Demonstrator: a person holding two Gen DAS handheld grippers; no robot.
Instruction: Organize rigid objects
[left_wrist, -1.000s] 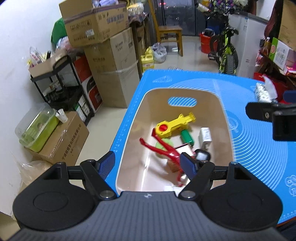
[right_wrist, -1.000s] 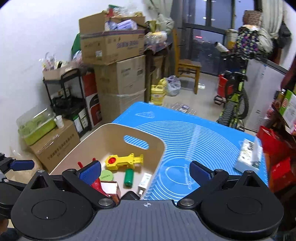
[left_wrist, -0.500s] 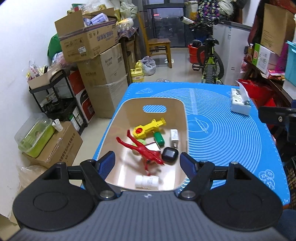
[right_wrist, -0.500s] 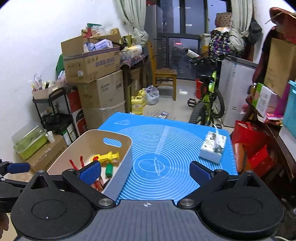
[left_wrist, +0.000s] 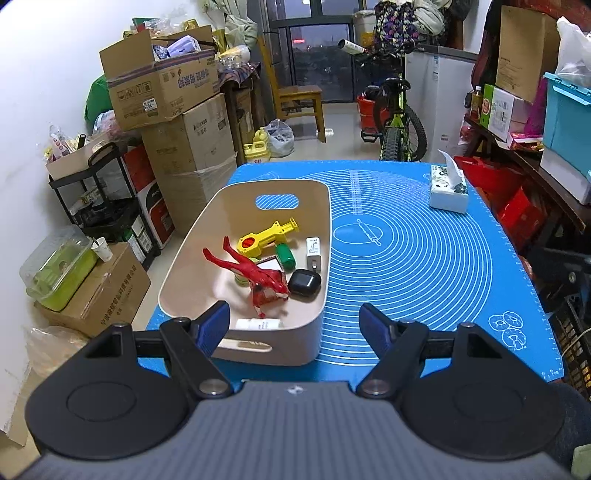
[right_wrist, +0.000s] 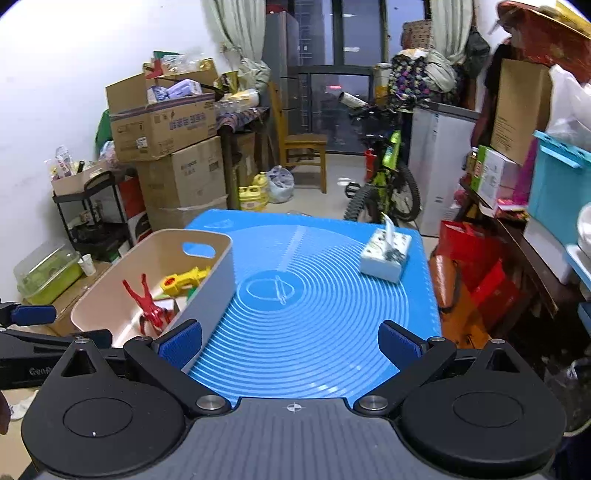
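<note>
here, a blue mat (left_wrist: 424, 266) spreads out ahead of both grippers. a beige bin (left_wrist: 192, 254) sits on it just beyond the left gripper (left_wrist: 295, 326), whose fingers are spread apart and empty. the right gripper (right_wrist: 290, 339) is likewise spread and empty, with the bin ahead to its left. in the bin lie a red toy (left_wrist: 258, 275), a yellow tool (left_wrist: 267, 236), a black case (left_wrist: 303, 283) and a green cylinder (left_wrist: 285, 255).

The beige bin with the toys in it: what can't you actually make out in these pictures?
- Left wrist view: the white bottle is partly hidden by the beige bin's near wall, its label too small to read.
- Left wrist view: a green object lies mostly under the red toy.
- Right wrist view: the bin's right wall hides most of the contents.
</note>
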